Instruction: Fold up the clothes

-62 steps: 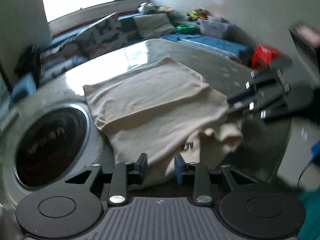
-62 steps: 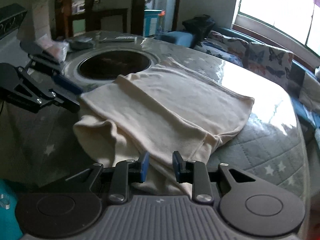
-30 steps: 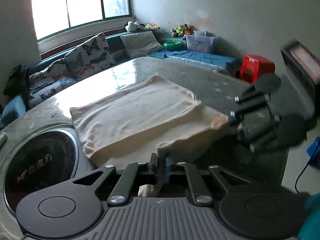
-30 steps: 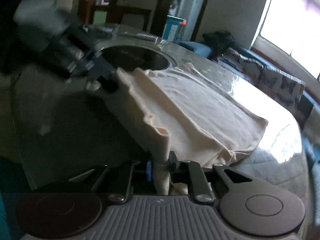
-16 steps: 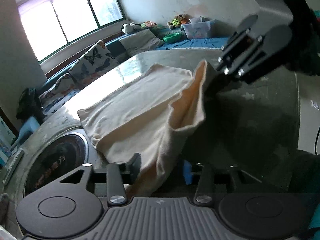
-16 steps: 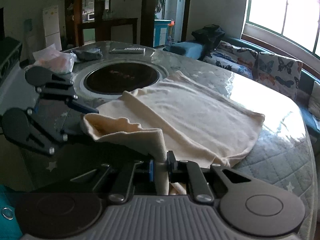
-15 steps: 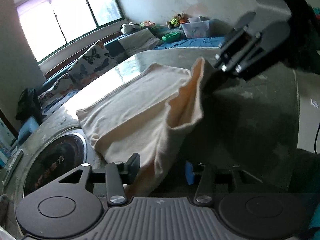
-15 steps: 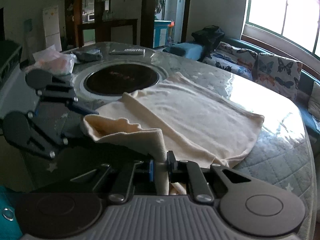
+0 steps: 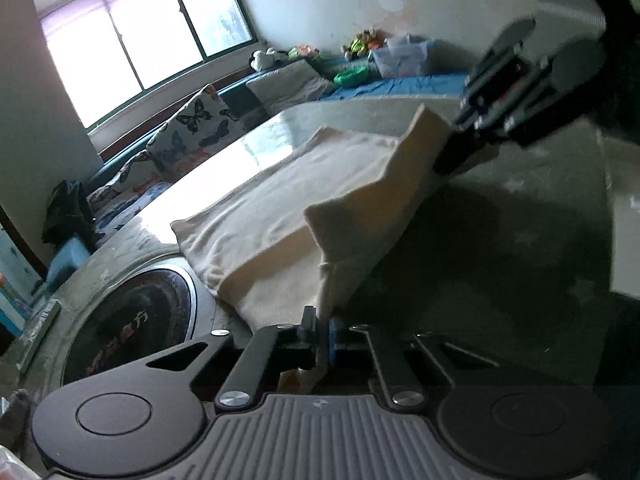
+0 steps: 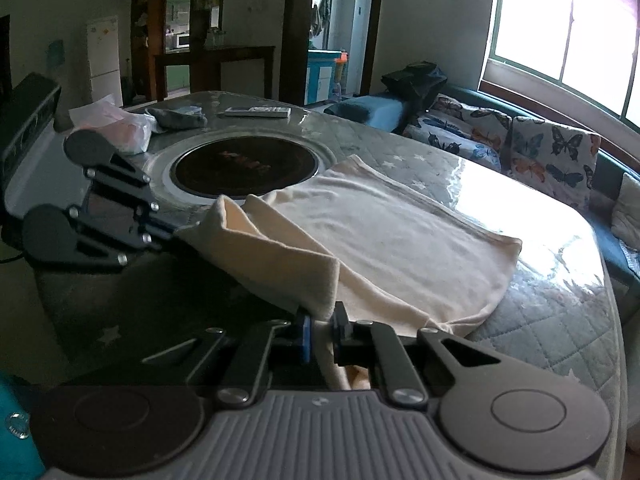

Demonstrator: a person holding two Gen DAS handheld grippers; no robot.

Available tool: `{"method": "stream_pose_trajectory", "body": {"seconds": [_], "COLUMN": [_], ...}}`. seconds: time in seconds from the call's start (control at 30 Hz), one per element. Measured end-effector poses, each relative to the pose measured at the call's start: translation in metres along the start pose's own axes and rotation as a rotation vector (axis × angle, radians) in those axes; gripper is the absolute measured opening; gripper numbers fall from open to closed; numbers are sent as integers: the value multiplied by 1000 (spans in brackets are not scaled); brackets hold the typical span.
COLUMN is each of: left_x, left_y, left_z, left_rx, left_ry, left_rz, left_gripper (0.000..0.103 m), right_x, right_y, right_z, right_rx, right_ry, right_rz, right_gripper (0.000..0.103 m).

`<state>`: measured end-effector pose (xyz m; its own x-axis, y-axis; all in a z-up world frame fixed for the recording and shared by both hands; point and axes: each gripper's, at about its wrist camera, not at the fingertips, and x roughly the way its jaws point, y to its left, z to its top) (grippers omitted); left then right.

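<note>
A cream garment (image 10: 400, 236) lies across the table (image 10: 560, 320), its near edge lifted off the table's near edge by two grippers. The left gripper (image 9: 322, 340) and right gripper (image 10: 320, 334) each pinch a corner, jaws pressed on cloth. Uneven pulling could slip a corner free or skew the fold toward the round cooktop (image 10: 244, 168).

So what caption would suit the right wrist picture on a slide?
Two handheld grippers, right gripper and left gripper, lift the near edge of a cream cotton garment off a quilted grey table.
</note>
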<state>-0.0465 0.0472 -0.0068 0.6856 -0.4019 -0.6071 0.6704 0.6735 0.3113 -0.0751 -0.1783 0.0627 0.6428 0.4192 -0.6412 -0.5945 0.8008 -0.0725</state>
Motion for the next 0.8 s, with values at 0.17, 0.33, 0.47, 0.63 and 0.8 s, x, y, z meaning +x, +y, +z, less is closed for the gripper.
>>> {"method": "stream_pose_trajectory", "body": {"seconds": [0.17,0.33,0.47,0.63,0.8], "left_x": [-33,-80,-91,-73,-38], "left_y": [-6,-21,-23,1,23], "left_z": [6,7,15,35,54], "left_rx": [-10,-29,-42,-69,-79], "left_ry": [-21,-26,-27,-46,-38], "left_rz": [-73,-191,-211,-163,-132], "left_gripper": [5,5,5,5,5], "right_x": [-39,-85,-102,-94,-67], "right_y": [11,25,35,19,-16], "right_z": [-7,-16,-13,6,31], "right_rx": [-4,-9,-31,-8,41], "right_ry": [2,19,40,12,5], "right_rz": [44,96,105,85,72], "right_gripper": [9,9,9,9,9]}}
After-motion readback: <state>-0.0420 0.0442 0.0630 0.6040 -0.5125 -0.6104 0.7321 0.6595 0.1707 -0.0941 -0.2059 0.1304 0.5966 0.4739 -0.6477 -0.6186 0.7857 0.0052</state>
